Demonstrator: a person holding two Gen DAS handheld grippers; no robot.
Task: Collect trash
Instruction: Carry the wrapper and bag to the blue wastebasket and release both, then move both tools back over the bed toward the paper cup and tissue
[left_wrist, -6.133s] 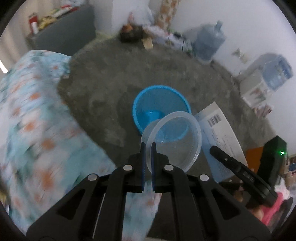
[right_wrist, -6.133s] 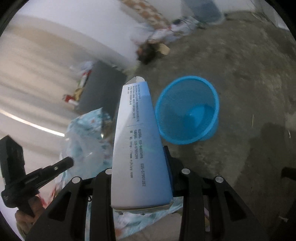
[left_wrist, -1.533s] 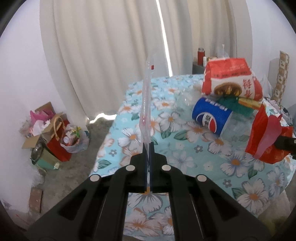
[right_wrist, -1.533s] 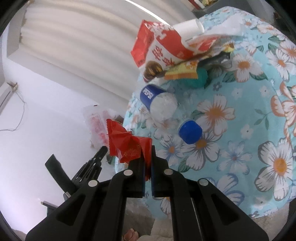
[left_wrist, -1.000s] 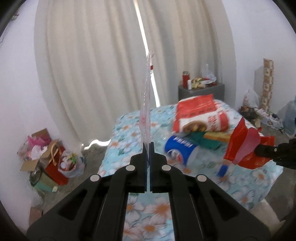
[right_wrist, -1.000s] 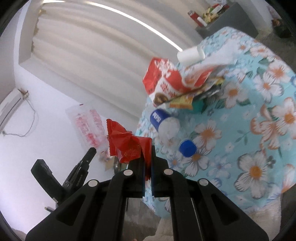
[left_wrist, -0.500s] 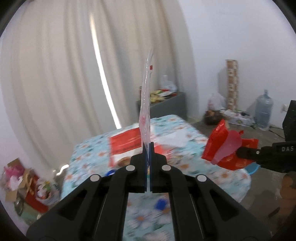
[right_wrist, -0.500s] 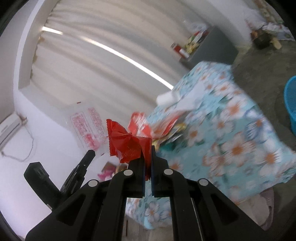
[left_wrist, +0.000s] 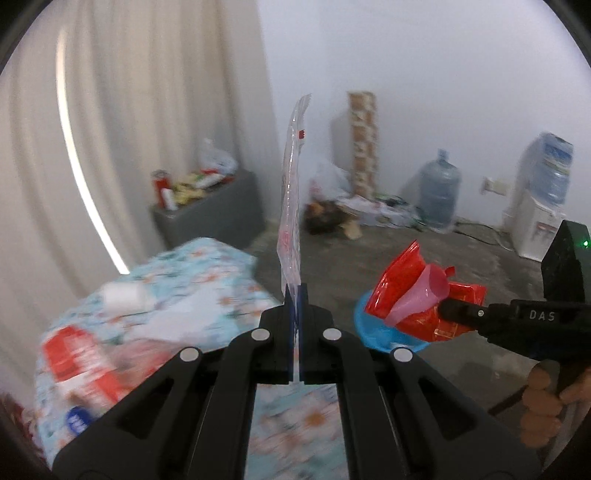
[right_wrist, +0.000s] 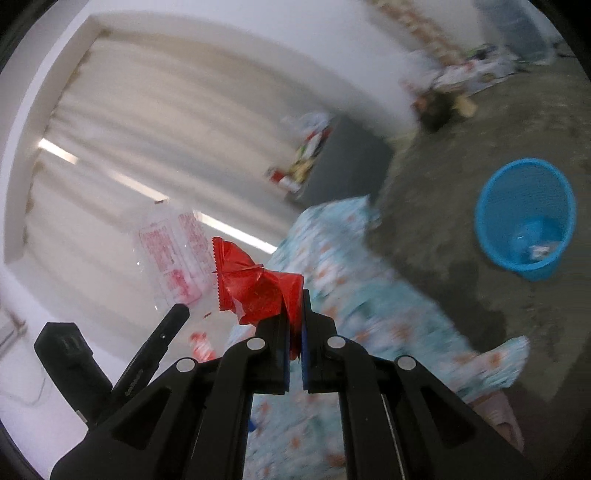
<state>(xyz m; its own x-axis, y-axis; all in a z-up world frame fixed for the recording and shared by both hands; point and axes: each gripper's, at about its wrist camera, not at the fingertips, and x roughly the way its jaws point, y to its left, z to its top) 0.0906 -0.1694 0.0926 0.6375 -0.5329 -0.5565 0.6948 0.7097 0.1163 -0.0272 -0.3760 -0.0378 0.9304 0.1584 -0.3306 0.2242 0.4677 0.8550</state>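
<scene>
Underfoot, bare grey floor (left_wrist: 369, 258) (floral tablecloth (left_wrist: 207, 266) nearby)

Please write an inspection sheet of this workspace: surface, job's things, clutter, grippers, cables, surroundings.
Surface: table under a floral cloth; grey concrete floor.
Job's things: blue bin on the floor, a few scraps inside; clear printed wrapper; red wrapper.
Clutter: red snack bag and white cup on the table, blurred.
Grippers: left gripper shut on the clear printed wrapper; right gripper shut on the red wrapper.
Cables: dark cable along the wall.
Surroundings: curtain, grey cabinet, water jug, dispenser.
</scene>
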